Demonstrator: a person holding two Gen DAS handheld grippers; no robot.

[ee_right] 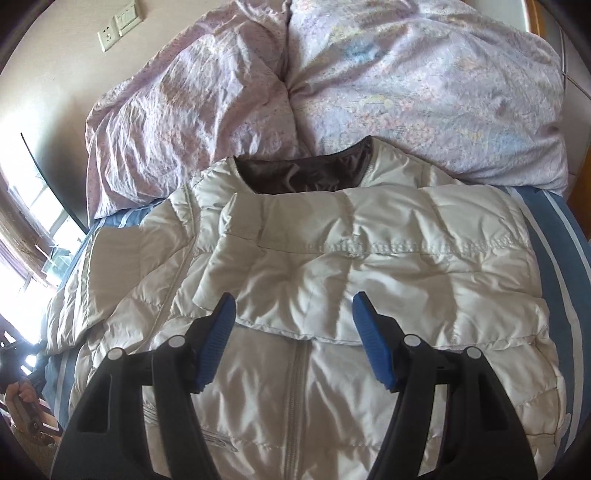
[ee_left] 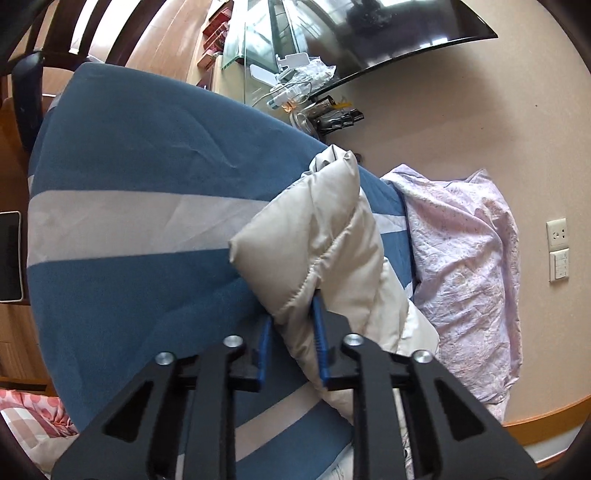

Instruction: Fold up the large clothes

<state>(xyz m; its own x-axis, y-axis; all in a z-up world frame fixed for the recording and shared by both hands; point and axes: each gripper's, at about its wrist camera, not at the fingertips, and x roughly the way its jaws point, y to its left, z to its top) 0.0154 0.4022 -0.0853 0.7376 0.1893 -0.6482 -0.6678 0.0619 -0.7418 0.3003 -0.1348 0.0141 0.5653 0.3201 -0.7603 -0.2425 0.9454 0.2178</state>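
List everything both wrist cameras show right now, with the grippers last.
Puffer jacket: one, cream white with a dark lining, spread front-up on the bed; one sleeve pinched up.
Bedsheet: one, blue with pale stripes, under the jacket.
Quilt: one, crumpled pale pink floral, past the jacket's collar by the wall.
Television: one, black, on the wall.
Desk clutter: several small white and dark items below the television, too small to name.
Wall socket and switch: one of each, white.
Pink patterned cloth: one, beside the bed.
Left gripper: black with blue pads, shut on the sleeve.
Right gripper: black with blue pads, open above the jacket's chest.
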